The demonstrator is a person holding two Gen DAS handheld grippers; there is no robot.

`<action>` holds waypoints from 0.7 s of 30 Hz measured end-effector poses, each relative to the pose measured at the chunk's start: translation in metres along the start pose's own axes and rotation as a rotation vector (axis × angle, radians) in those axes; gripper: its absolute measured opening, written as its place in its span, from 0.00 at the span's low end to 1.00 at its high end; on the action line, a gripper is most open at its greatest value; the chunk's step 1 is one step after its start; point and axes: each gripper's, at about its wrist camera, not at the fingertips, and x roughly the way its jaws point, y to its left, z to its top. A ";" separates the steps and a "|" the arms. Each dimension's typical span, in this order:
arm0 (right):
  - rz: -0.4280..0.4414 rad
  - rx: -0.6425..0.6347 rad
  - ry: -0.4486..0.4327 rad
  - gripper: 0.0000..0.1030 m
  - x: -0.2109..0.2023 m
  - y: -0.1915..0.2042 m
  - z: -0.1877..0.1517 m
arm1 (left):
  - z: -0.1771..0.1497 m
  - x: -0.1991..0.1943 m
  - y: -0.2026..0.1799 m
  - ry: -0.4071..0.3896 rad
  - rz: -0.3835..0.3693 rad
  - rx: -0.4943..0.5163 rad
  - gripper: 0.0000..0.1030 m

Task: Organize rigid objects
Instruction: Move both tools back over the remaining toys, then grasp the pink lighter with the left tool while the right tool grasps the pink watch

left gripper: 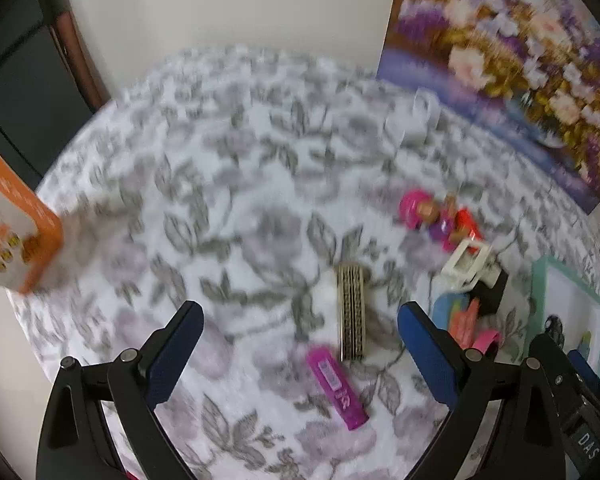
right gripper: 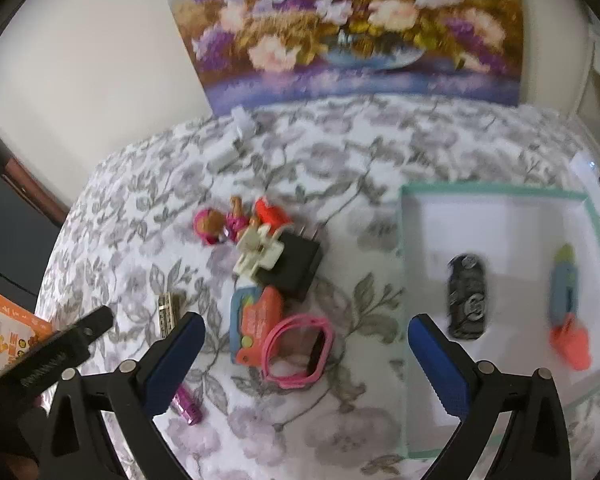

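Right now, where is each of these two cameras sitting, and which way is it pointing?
Left wrist: rides the left gripper, looking forward and down over the floral tablecloth at a magenta tube and a patterned bar; its own open jaws frame the view, with the other gripper at the right edge.
Right wrist: rides the right gripper, facing the white tray and a pink watch; open jaws show.
Shared: the doll, black charger and flower painting.

Matt floral cloth (right gripper: 320,152) over the table, glossy pink plastic tube (left gripper: 337,387), smooth white cardboard tray (right gripper: 500,224), textured painted canvas (right gripper: 360,28)
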 end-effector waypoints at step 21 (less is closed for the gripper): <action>0.084 0.092 0.176 0.77 0.050 -0.007 -0.019 | -0.046 0.068 -0.011 0.262 -0.027 -0.020 0.81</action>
